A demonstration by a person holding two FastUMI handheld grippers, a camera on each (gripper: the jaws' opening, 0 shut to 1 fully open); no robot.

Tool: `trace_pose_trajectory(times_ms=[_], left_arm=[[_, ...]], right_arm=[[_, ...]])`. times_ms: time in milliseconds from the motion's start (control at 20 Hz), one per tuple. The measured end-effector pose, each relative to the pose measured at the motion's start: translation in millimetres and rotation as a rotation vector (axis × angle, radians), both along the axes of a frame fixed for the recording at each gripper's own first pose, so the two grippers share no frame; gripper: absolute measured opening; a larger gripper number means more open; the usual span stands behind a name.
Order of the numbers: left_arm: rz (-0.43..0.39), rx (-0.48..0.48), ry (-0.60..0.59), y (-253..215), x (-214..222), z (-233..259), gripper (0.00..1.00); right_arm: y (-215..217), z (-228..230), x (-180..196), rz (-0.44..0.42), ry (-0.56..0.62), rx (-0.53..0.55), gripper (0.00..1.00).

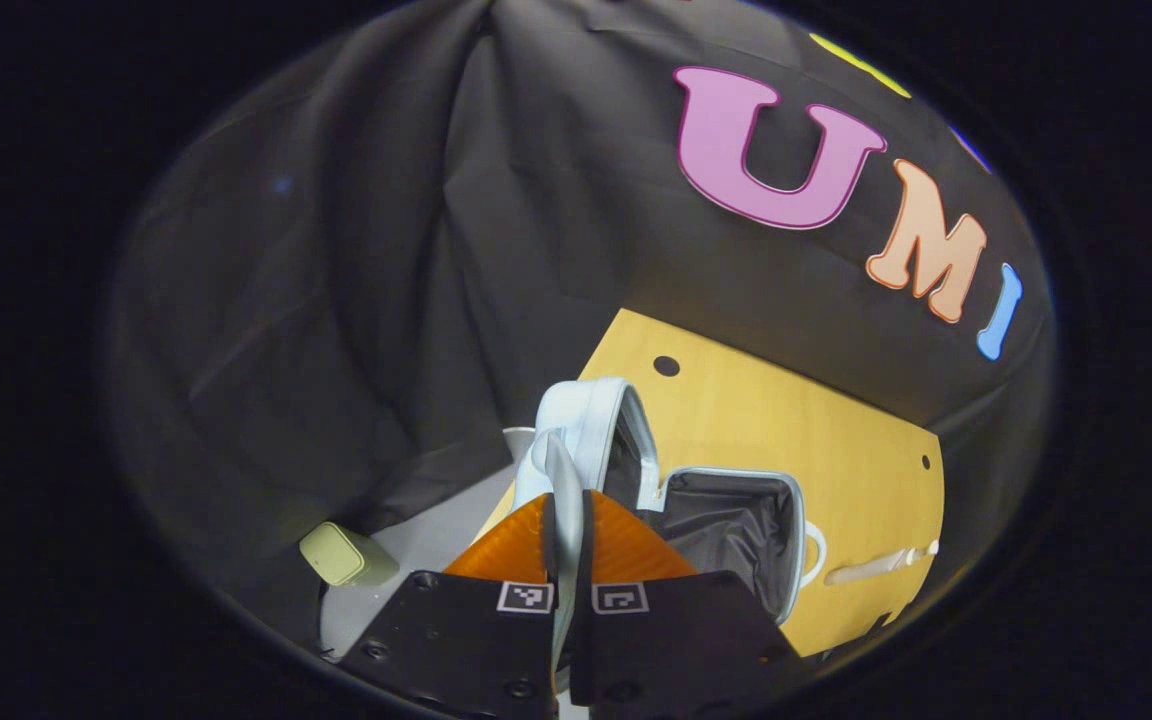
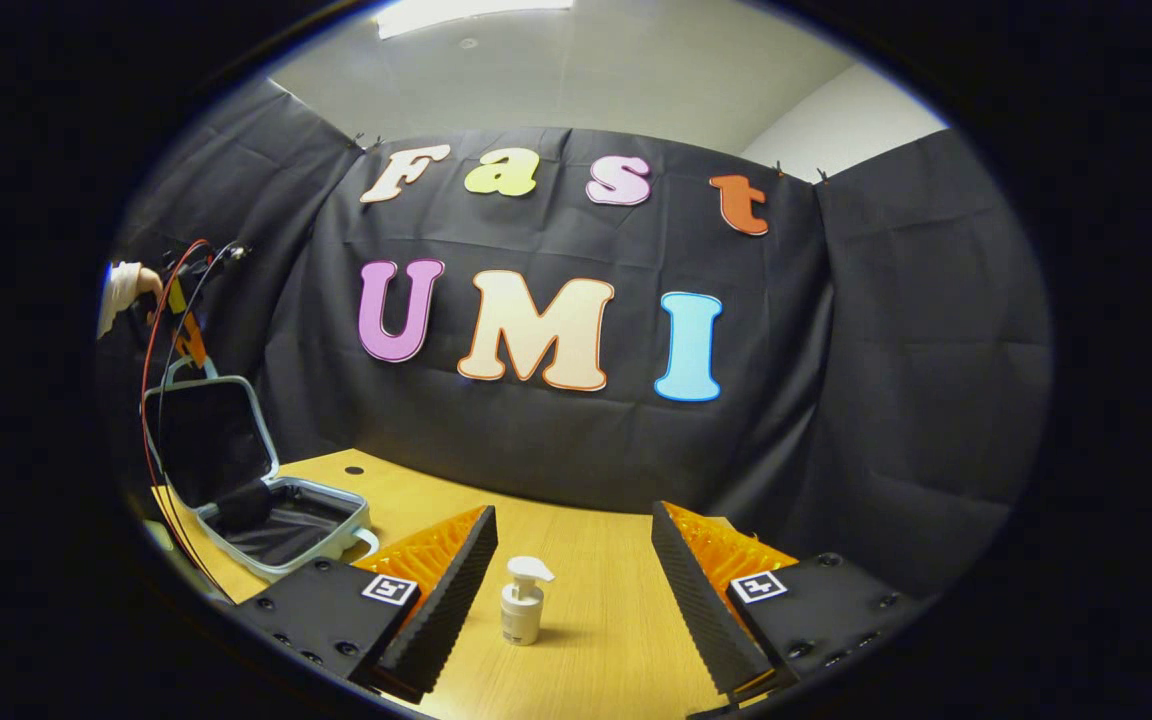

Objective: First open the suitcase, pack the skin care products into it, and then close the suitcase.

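Observation:
My left gripper [image 1: 568,505] is shut on the rim of the pale blue suitcase lid [image 1: 591,415], which it holds upright. The suitcase base [image 1: 736,525] lies open on the wooden table [image 1: 816,440], showing its black lining. In the right gripper view the same suitcase [image 2: 266,520] sits at the far left with its lid [image 2: 206,440] raised. A hand [image 2: 121,290] holds the left gripper [image 2: 186,335] at the lid's top. My right gripper [image 2: 572,515] is open, low over the table. A white pump bottle [image 2: 523,600] stands upright between its fingers, touching neither.
A pale green box [image 1: 346,555] sits on a grey surface left of the table. A slim white item [image 1: 876,568] rests on the table to the right of the suitcase. Black cloth walls surround the table. Bare wood [image 2: 596,640] lies around the bottle.

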State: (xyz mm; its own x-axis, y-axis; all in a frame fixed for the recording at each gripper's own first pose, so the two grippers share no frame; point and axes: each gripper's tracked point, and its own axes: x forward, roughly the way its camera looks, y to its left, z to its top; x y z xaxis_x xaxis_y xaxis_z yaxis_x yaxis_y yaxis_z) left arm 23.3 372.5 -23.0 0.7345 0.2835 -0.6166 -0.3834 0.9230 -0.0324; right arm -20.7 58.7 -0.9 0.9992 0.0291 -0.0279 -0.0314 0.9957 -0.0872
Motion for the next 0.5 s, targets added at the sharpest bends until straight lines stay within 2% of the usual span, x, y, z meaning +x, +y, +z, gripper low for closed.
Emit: trace_pose_trajectory(times_ms=[100, 500], left_arm=[[0.014, 0.005, 0.010, 18.5, -6.1, -14.8, 0.00], [0.071, -0.087, 0.039, 66.1, -39.7, -83.0, 0.00]], right_arm=[[4.5, 4.5, 1.1, -0.014, -0.011, 0.009, 0.97], [25.1, 1.5, 2.8, -0.019, 0.008, -0.011, 0.97]])
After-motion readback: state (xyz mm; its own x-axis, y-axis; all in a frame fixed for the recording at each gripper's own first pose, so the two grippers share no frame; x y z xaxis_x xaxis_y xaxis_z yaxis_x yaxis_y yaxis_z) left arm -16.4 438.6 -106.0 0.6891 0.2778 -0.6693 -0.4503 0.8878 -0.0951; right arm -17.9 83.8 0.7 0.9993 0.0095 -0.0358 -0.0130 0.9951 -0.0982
